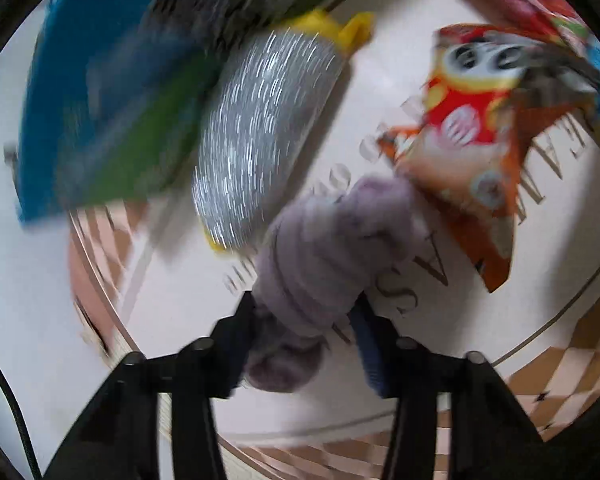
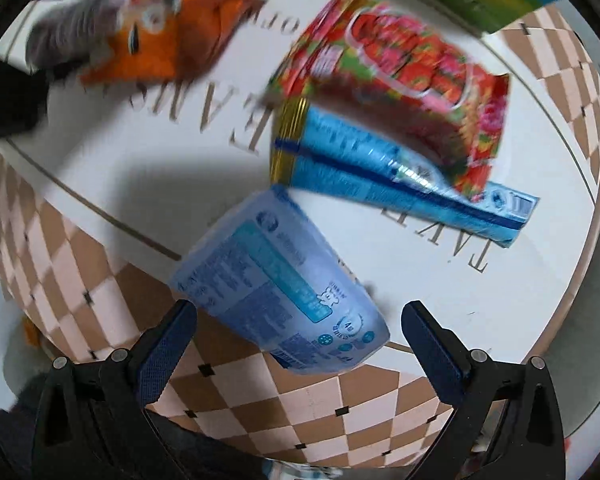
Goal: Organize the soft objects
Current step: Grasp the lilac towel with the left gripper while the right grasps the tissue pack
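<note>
Left wrist view: my left gripper (image 1: 304,320) is clamped on the lilac fuzzy sock (image 1: 332,248) — silver pouch (image 1: 260,136) just beyond. My right gripper (image 2: 300,320) gapes wide, empty — pale-blue tissue pack (image 2: 280,284) lying between its fingers.

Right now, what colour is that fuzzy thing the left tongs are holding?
The fuzzy cloth is pale lilac-grey, seen best in the left wrist view.

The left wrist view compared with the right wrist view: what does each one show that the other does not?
Only the left wrist view shows the left gripper shut on the fuzzy lilac glove.

Only the right wrist view shows the open right gripper, with a pale blue soft pack between its fingers and a long blue sachet beyond.

Both show the orange snack bag and the round lettered table.
</note>
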